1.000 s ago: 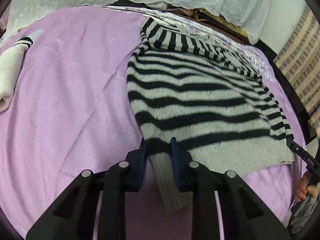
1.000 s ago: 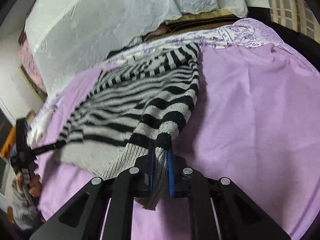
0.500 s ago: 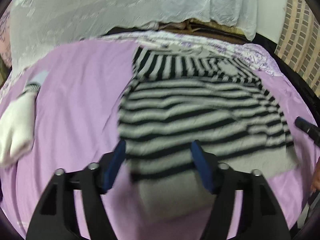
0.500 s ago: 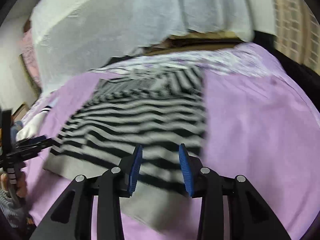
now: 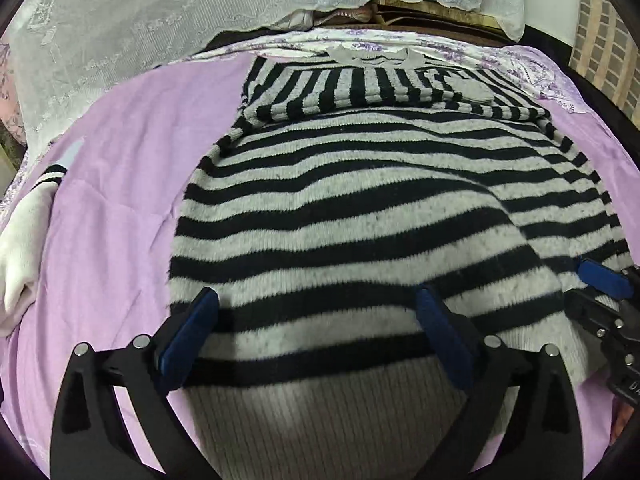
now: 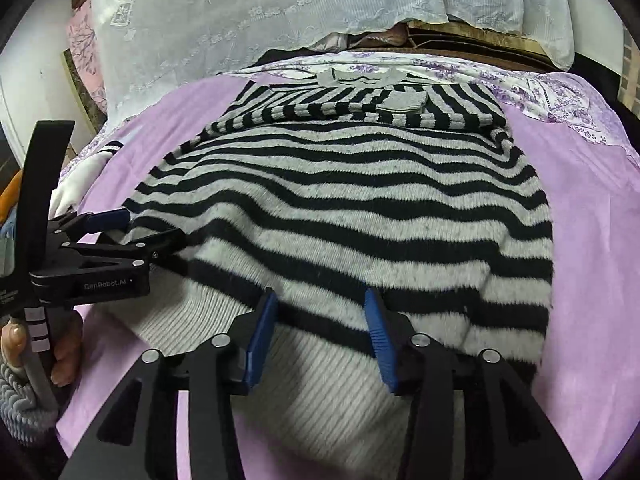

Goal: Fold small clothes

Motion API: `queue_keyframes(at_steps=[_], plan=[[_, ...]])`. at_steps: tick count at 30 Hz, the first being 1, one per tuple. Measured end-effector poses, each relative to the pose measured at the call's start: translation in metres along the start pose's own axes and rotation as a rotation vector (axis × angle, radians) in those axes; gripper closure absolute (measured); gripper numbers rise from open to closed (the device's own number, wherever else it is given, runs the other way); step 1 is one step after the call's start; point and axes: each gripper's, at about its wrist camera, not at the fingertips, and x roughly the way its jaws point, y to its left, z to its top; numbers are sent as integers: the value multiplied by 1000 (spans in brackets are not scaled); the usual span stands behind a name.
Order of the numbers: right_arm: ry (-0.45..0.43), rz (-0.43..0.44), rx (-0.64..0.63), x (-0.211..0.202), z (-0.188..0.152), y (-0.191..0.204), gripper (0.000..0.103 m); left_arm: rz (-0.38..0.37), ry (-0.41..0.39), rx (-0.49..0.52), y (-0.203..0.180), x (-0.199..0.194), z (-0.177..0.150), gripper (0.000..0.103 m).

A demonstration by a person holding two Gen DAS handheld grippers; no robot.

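A black-and-grey striped sweater [image 5: 360, 208] lies flat on the purple bed cover [image 5: 120, 184], hem toward me, sleeves folded across the chest near the collar. It also shows in the right wrist view [image 6: 352, 200]. My left gripper [image 5: 316, 320] is open and empty, just above the ribbed hem at the sweater's left side. My right gripper [image 6: 320, 320] is open and empty above the hem at the right side. The left gripper also shows at the left of the right wrist view [image 6: 120, 232], and the right gripper at the right edge of the left wrist view [image 5: 604, 280].
A folded white garment with a black-striped cuff [image 5: 24, 240] lies on the cover at the left. White lace covers [image 5: 160, 20] hang over things behind the bed. A floral sheet edge [image 6: 540, 88] runs along the far side.
Both grippers let go of the sweater's hem and opened wide. They swung in over the hem from the two sides, and the sweater now lies flat.
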Motion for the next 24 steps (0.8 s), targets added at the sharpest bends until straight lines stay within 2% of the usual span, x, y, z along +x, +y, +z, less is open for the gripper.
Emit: queue_keyframes(at_steps=[6,10,15,18,20,24], plan=[[-103,-8,2,-22,12,2,50,46,-114,40,-6,-24,1,6],[-180,-51,-2,-33,41,7,31,61,-221,44,-8,-45,16,5],[-243,-67,15,-42,57,11,15,72,-268,29,-8,-53,29,5],[-216,-78,18,-34,50,8,14,72,-244,29,-8,-46,23,5],[-178,-83,31,-26,42,5,14,79,-201,37,-9,-37,18,5],[-50,-98,66,-1,19,-6,13,82,-29,43,-3,-3,4,4]])
